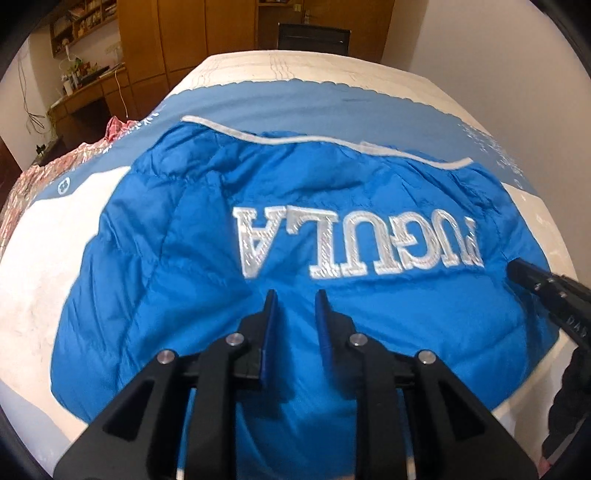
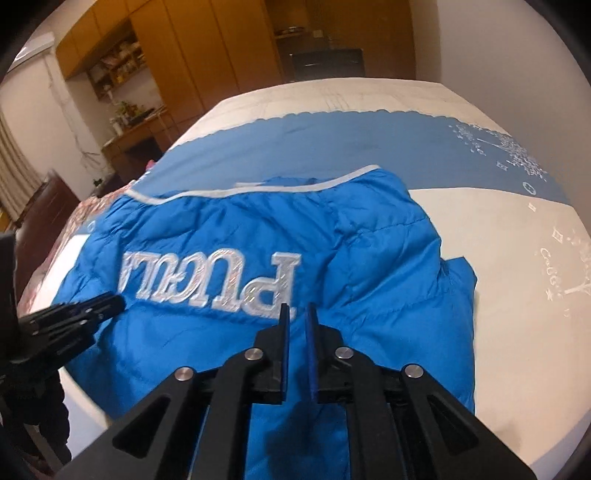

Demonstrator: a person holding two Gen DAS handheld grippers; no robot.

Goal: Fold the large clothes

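Observation:
A bright blue padded jacket (image 1: pixel 207 221) lies back-up on the bed (image 1: pixel 33 266). Its silver lettering (image 1: pixel 351 240) reads upside down to me, and its white-trimmed edge (image 1: pixel 295 140) is on the far side. My left gripper (image 1: pixel 296 295) is over the jacket's near part, jaws narrow, with blue fabric filling the gap between the pads. My right gripper (image 2: pixel 296 308) is nearly closed the same way on the jacket (image 2: pixel 369 258) near the letter P. Each gripper shows in the other's view: the right gripper (image 1: pixel 517 267) and the left gripper (image 2: pixel 114 301), tips on the fabric.
The bed cover is cream with a wide blue band (image 1: pixel 314 107) across the far half. A pink patterned cloth (image 1: pixel 37 177) lies at the bed's left edge. Wooden wardrobes (image 1: pixel 192 33) and a cluttered desk (image 1: pixel 85 85) stand beyond. A dark sleeve (image 1: pixel 569 406) is at the right.

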